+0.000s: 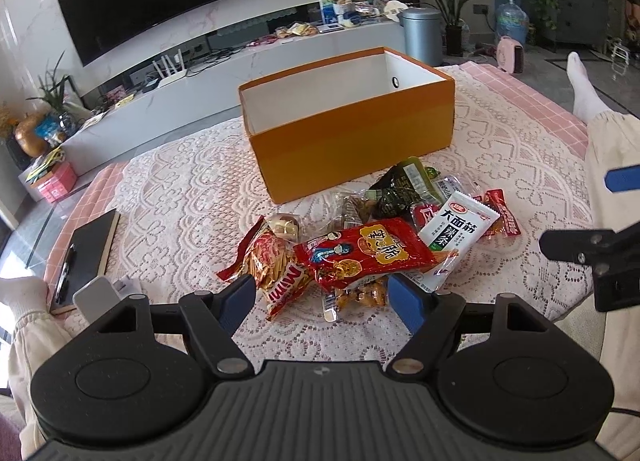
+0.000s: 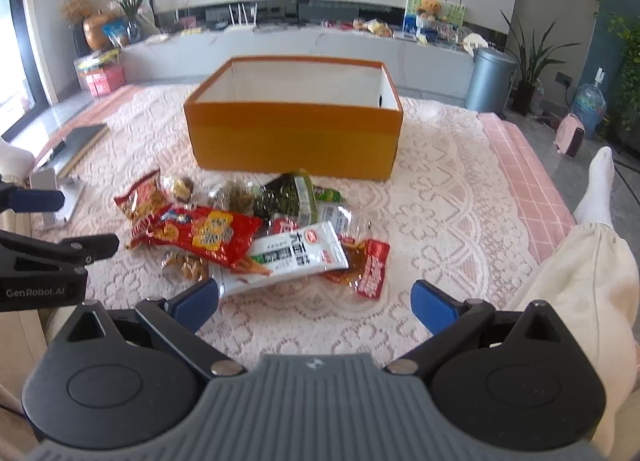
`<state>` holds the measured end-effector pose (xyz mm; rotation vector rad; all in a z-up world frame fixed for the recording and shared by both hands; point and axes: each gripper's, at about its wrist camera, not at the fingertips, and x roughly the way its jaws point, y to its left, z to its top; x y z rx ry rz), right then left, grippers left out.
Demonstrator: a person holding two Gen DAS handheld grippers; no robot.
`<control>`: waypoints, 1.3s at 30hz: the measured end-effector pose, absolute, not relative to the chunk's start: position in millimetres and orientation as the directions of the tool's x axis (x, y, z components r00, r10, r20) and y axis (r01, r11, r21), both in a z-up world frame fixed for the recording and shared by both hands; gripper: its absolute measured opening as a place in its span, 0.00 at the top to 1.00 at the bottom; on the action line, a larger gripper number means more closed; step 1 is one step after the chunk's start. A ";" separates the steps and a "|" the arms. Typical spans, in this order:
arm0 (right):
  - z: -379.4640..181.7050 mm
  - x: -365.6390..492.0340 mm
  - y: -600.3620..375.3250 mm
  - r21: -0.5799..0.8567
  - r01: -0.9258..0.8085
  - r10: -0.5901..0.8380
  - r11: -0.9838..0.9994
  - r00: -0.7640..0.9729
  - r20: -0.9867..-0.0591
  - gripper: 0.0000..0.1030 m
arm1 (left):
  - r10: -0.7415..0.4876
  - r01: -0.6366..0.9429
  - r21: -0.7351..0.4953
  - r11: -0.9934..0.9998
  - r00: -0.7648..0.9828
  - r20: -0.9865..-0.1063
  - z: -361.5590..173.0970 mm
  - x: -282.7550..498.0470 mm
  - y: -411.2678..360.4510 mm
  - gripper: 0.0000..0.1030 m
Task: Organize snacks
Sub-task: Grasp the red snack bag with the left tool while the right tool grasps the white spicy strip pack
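Observation:
An open orange box (image 1: 352, 149) (image 2: 296, 137) with a white inside stands on the lace cloth; no snack shows inside it. In front of it lies a heap of snack packets: a long red packet (image 1: 368, 251) (image 2: 204, 235), a white packet with black characters (image 1: 460, 227) (image 2: 296, 253), a "Mimi" stick snack bag (image 1: 276, 265), a dark green packet (image 1: 400, 185) (image 2: 290, 191) and a small red sachet (image 1: 502, 213) (image 2: 372, 269). My left gripper (image 1: 324, 301) is open just before the heap. My right gripper (image 2: 316, 305) is open too, nothing between its fingers.
A black notebook with a pen (image 1: 86, 257) (image 2: 74, 143) and a white phone stand (image 1: 100, 295) sit at the table's left. A person's legs in white socks (image 1: 580, 89) (image 2: 600, 185) rest at the right edge. A grey bin (image 1: 422, 35) stands behind the table.

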<state>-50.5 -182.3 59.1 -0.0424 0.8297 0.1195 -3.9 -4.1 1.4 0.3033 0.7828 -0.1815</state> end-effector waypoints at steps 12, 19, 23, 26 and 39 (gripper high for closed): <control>26.1 -19.2 -187.3 0.070 -0.156 0.153 0.985 0.620 -0.770 0.29 | -0.105 0.444 0.317 0.838 0.702 -0.705 -25.3 14.9 -26.0 0.26; -2.0 11.5 -190.3 0.209 -0.098 0.228 0.973 0.551 -0.803 0.29 | -0.130 0.558 0.427 0.712 0.702 -0.700 -57.4 25.6 -47.2 0.23; -18.1 26.7 -189.4 0.284 -0.066 0.277 0.957 0.510 -0.814 0.29 | -0.128 0.595 0.459 0.660 0.691 -0.711 -76.2 31.8 -51.8 0.22; -29.4 36.3 -191.1 0.337 -0.036 0.311 0.941 0.487 -0.816 0.29 | -0.104 0.609 0.503 0.613 0.694 -0.713 -90.3 36.3 -54.9 0.22; -57.3 63.9 -188.6 0.411 -0.006 0.358 0.912 0.504 -0.786 0.35 | -0.093 0.616 0.494 0.613 0.678 -0.729 -108.4 61.9 -53.9 0.20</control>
